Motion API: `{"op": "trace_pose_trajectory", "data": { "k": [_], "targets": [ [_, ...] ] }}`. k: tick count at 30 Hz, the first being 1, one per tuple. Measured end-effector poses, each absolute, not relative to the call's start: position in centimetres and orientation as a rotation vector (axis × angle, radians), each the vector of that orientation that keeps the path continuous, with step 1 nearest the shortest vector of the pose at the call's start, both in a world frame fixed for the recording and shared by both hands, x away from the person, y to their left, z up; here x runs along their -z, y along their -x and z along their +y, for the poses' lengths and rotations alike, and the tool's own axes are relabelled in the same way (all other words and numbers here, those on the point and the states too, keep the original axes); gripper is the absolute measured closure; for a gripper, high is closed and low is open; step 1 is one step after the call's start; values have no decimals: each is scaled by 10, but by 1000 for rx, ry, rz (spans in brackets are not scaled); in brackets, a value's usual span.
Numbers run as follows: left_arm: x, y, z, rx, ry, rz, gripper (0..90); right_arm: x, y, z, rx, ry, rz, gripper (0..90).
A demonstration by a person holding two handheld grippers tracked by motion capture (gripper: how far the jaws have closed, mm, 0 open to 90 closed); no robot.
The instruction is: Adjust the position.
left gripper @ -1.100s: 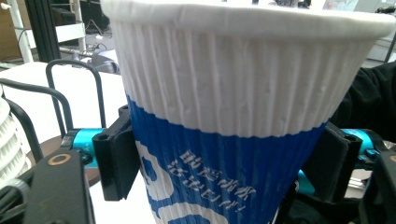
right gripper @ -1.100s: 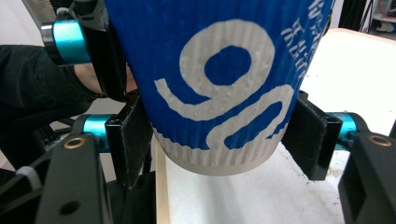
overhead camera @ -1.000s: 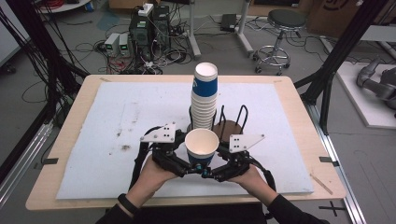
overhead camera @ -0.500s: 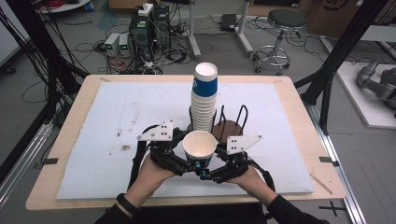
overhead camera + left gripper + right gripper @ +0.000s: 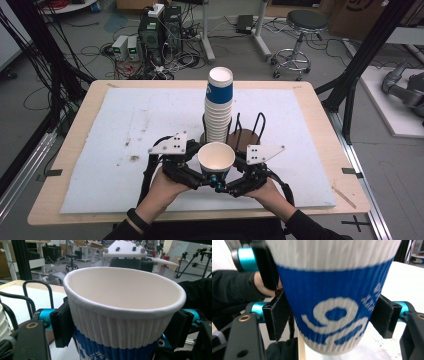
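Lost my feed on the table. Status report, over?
Left gripper and right gripper both shut on one paper cup, upright, held at the near edge. Cup stack in the wire rack behind it, apart. Nothing in the way.

A paper cup (image 5: 216,158) is held between the left gripper (image 5: 201,176) and the right gripper (image 5: 235,181) above the near middle of the table (image 5: 70,132), left gripper on its left, right gripper on its right. Just behind it, a wire cup holder (image 5: 247,131) sits on the foam mat (image 5: 125,125), a tall cup stack (image 5: 219,102) standing in its left compartment. Beyond the far edge, a stool (image 5: 300,35) stands right, electronics boxes (image 5: 150,37) left.
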State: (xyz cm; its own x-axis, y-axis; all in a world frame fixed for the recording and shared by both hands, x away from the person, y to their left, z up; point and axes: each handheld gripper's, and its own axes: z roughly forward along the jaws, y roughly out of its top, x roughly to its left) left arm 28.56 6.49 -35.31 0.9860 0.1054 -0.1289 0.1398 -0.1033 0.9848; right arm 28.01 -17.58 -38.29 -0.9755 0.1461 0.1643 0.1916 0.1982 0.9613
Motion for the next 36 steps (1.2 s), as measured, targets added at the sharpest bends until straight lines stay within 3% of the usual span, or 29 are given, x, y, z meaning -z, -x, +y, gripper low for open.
{"op": "trace_pose_trajectory", "data": {
  "k": [13,20,28,36],
  "targets": [
    [351,-285,66,44,-1652,205,173,384,-281,-176,1919,320,-2429,276],
    [351,-286,67,40,-1659,196,217,385,-281,-175,1918,325,-2424,275],
    [350,-287,74,23,-1648,193,223,383,-280,-177,1903,303,-2477,194],
    [345,-288,93,-29,-1636,212,223,375,-282,-195,1896,329,-2541,194]
  ]
}}
